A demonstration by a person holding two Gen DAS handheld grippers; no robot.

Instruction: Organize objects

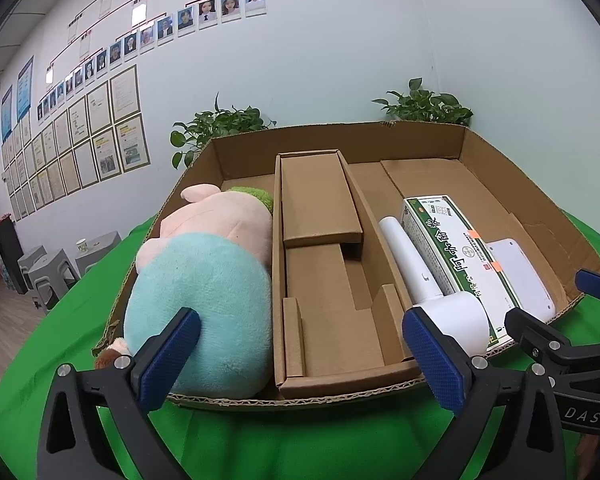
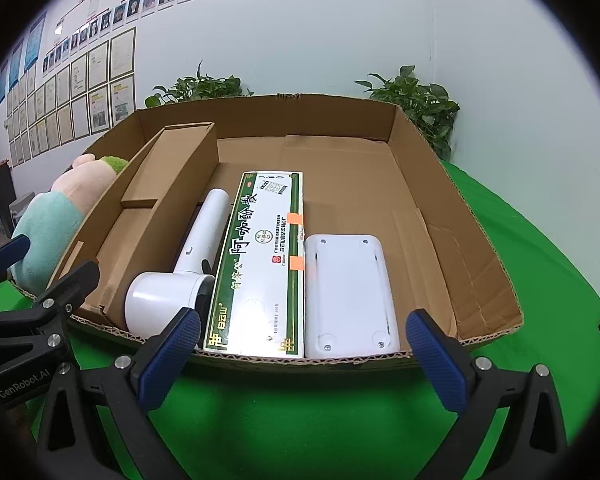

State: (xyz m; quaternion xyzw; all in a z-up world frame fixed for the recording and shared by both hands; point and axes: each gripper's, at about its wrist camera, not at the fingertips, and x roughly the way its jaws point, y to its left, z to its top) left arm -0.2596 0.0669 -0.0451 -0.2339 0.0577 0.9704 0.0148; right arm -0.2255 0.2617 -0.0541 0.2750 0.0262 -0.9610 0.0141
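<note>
Objects sit sorted inside a shallow open cardboard box (image 2: pixel 472 240) on the green-covered counter (image 2: pixel 300 408). Plush toy (image 1: pixel 208 280), pale pink head with a green patch on top and a light blue body, lies along the box's left side, pressed against a cardboard insert tray (image 1: pixel 328 280). Insert tray is a long, narrow folded piece with a raised block at its far end; nothing lies in it. To its right, a white handheld device (image 2: pixel 188 276) lies with its handle pointing to the far wall and its round head at the near edge. Touching it on the right is a flat white and green carton (image 2: pixel 260 260) printed with Chinese characters and bearing two orange tape tabs. Just beside that, a white rounded-corner rectangular unit (image 2: pixel 348 296) lies with screws and round feet showing.

Left gripper (image 1: pixel 300 364) hovers at the box's near edge, jaws spread wide, holding nothing. Right gripper (image 2: pixel 304 360) likewise, wide apart and unloaded.

Two potted plants (image 1: pixel 424 106) stand behind the box against the wall.
</note>
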